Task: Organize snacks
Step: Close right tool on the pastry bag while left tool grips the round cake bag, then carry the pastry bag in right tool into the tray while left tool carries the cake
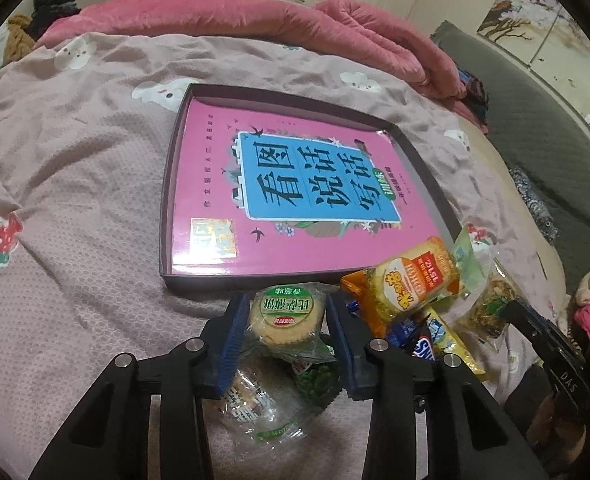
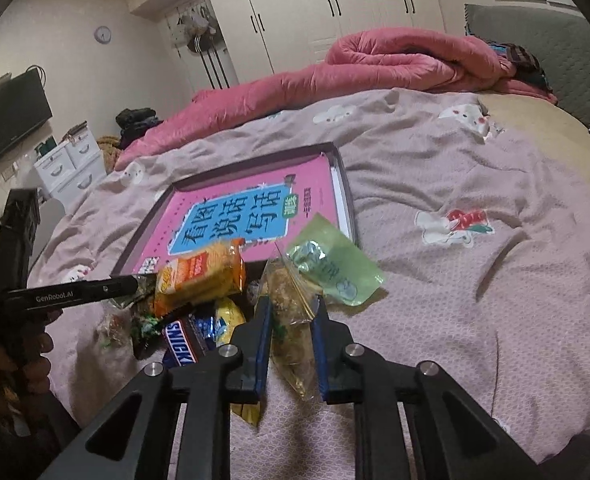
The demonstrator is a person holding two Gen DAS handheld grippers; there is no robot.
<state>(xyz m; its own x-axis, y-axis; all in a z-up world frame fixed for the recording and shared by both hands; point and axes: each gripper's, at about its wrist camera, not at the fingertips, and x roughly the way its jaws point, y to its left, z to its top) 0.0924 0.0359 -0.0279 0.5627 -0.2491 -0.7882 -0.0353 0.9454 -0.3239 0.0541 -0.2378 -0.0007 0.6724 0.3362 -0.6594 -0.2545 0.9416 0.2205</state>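
A shallow dark box [image 1: 167, 208] holding a pink book [image 1: 295, 184] lies on the bed; it also shows in the right wrist view [image 2: 345, 184]. Snacks are piled at its near edge. My left gripper [image 1: 287, 312] is shut on a round biscuit pack with a green label [image 1: 285, 314]. An orange cracker pack [image 1: 411, 280], a Snickers bar [image 2: 183, 340] and a yellow pack [image 2: 229, 320] lie beside it. My right gripper [image 2: 291, 312] is shut on a clear bag of brown snack [image 2: 291, 308]. A pale green pouch [image 2: 331, 260] lies just beyond it.
The bed has a mauve patterned cover [image 1: 75, 200] and a rolled pink quilt [image 2: 395, 60] at the far side. A grey headboard [image 1: 535, 128] is on the right. A clear wrapped snack [image 1: 255, 412] lies under the left gripper. Wardrobes and a TV stand beyond.
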